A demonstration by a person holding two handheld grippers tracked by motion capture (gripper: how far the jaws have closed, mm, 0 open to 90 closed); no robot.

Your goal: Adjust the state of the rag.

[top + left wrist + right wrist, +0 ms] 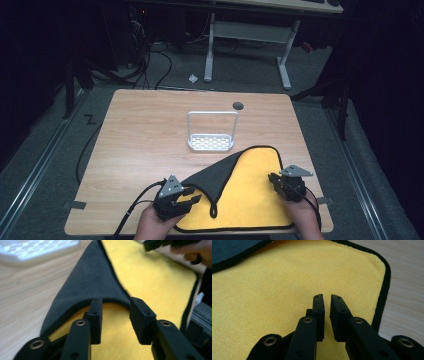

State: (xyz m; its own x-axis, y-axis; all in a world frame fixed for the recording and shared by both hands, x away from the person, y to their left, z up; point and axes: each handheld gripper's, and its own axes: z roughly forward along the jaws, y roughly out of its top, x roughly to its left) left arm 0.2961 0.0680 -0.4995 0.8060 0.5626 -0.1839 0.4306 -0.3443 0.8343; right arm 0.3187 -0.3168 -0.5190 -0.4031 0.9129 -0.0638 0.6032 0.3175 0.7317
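Note:
A yellow cloth (250, 192) with a black hem lies on the near right part of the wooden table (150, 130). Its left corner is folded over, so the dark grey underside (215, 175) shows as a flap. My left gripper (194, 195) hovers at the flap's near edge; in the left gripper view the gripper (116, 301) is open, the flap (92, 282) just beyond its tips and nothing between them. My right gripper (273, 179) is over the cloth's right side. In the right gripper view the gripper (327, 297) has a narrow gap, empty, above the yellow pile (287, 277).
A white perforated rack (211, 143) with a tall handle frame stands mid-table, just behind the cloth, also blurred as the rack (37, 250) in the left gripper view. A dark cable hole (238, 105) sits near the far edge. Another desk's legs (284, 65) stand on the floor beyond.

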